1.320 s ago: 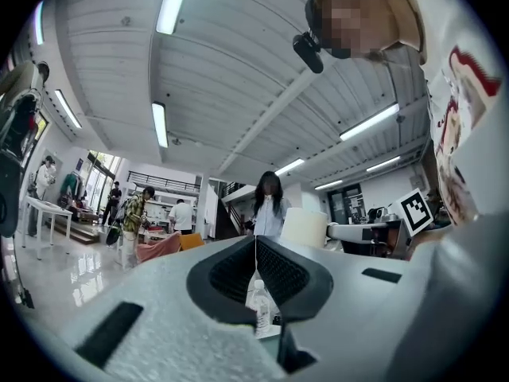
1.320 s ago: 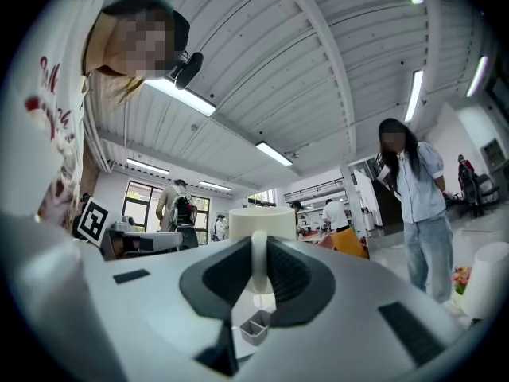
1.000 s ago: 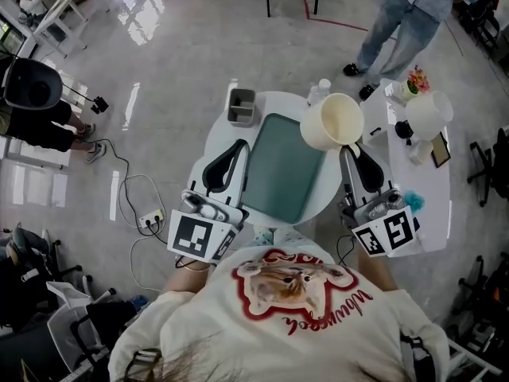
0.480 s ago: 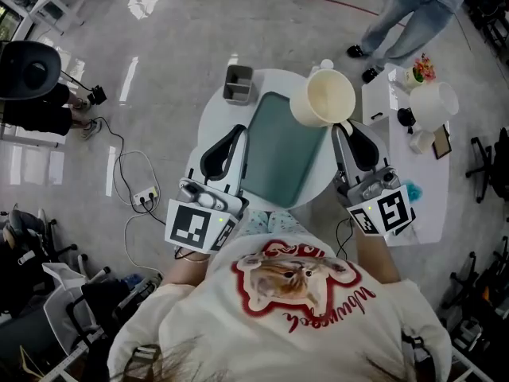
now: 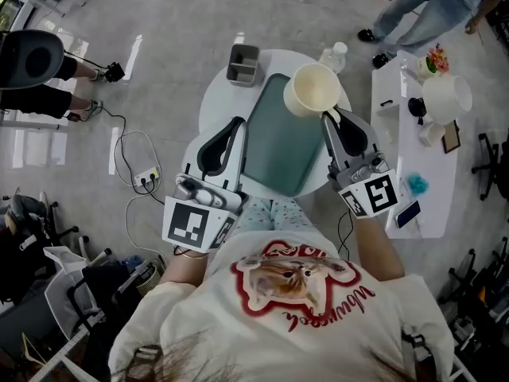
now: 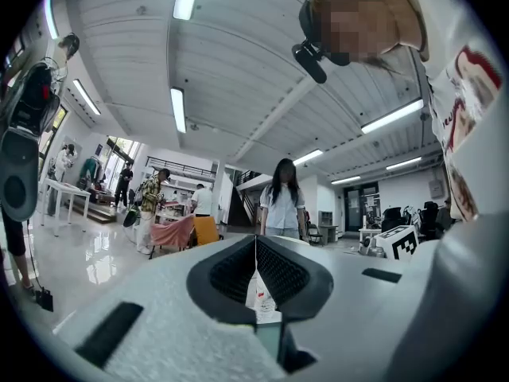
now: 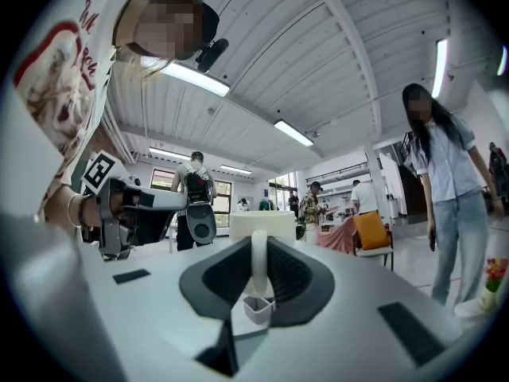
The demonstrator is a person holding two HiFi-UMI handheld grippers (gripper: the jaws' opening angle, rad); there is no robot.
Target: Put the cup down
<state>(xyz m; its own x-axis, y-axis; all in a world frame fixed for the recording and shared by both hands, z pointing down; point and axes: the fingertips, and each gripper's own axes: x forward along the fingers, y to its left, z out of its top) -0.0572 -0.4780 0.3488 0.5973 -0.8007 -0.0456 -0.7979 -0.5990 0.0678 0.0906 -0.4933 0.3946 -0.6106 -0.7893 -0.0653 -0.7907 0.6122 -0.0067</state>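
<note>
The round white table (image 5: 213,114) carries the green tray (image 5: 278,150). The cream cup (image 5: 312,90) is held over the tray's far right corner, mouth up and apparently empty.

Against the pictures of a second ago, the cup is seen smaller against the tray and clear of the water bottle (image 5: 335,56), which it then partly covered. It is judged to have been lowered and brought inward. The set-down is therefore taken as close, but not done.

The right gripper (image 5: 328,118) is clamped on the cup's handle (image 7: 259,265). The left gripper (image 5: 235,127) is held with its jaws together on nothing, at the tray's left edge.

Contact between cup base and tray cannot be established. The base is covered by the cup's own rim from above and masked by the jaws in the right gripper view.
</note>
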